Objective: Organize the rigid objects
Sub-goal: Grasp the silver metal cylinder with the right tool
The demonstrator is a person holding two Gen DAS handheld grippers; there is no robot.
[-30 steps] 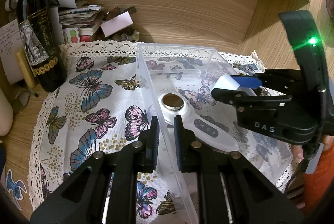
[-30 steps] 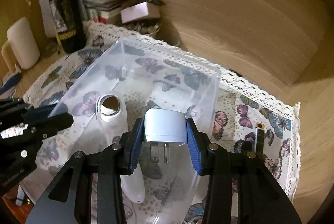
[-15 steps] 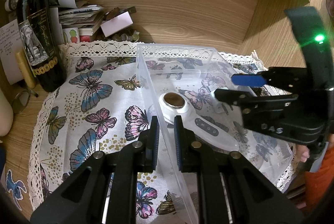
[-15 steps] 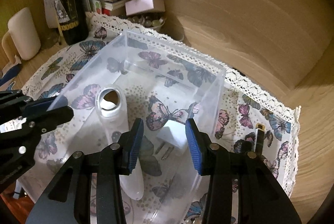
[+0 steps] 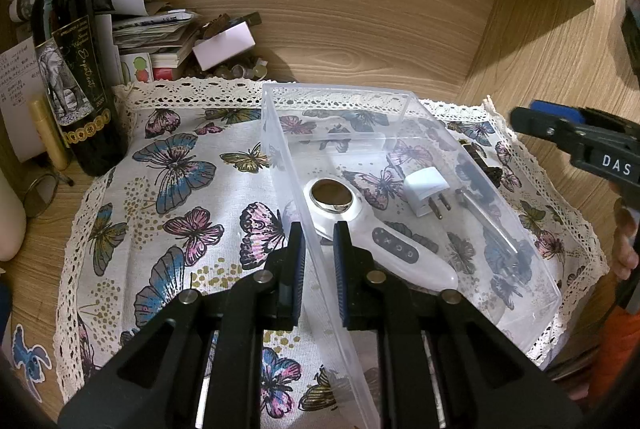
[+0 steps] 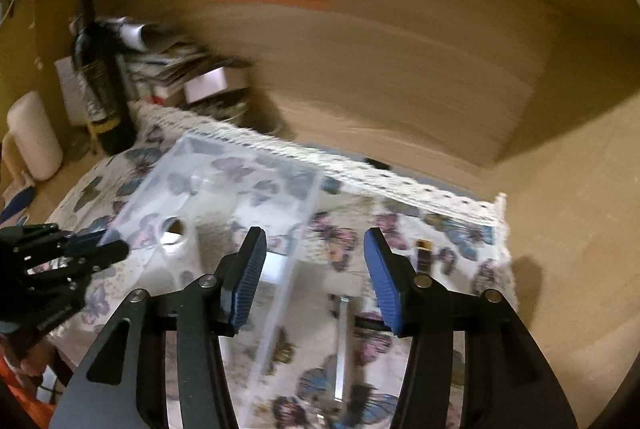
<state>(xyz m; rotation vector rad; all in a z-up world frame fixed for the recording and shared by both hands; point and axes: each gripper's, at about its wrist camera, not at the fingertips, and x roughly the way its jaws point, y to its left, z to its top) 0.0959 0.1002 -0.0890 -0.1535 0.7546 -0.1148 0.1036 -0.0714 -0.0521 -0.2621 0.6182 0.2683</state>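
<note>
A clear plastic box (image 5: 404, 97) stands on the butterfly cloth (image 5: 168, 189). Inside it lie a white handheld device with a round metal head (image 5: 360, 225) and a white plug adapter (image 5: 426, 189). My left gripper (image 5: 319, 261) is shut on the box's left wall, one finger on each side. My right gripper (image 6: 314, 277) is open and empty, above the box's right wall (image 6: 288, 269) and the cloth; it shows at the right edge of the left wrist view (image 5: 560, 133). A metal tool (image 6: 342, 345) and a small black object (image 6: 424, 257) lie on the cloth right of the box.
A dark wine bottle (image 5: 76, 69) stands at the back left beside stacked papers and a white box (image 5: 224, 45). A cream mug (image 6: 34, 137) is at the far left. Wooden walls (image 5: 360, 21) close the back and right.
My right gripper opened and dropped the white plug adapter into the box, then pulled back to the right and up. My left gripper kept its hold on the box wall.
</note>
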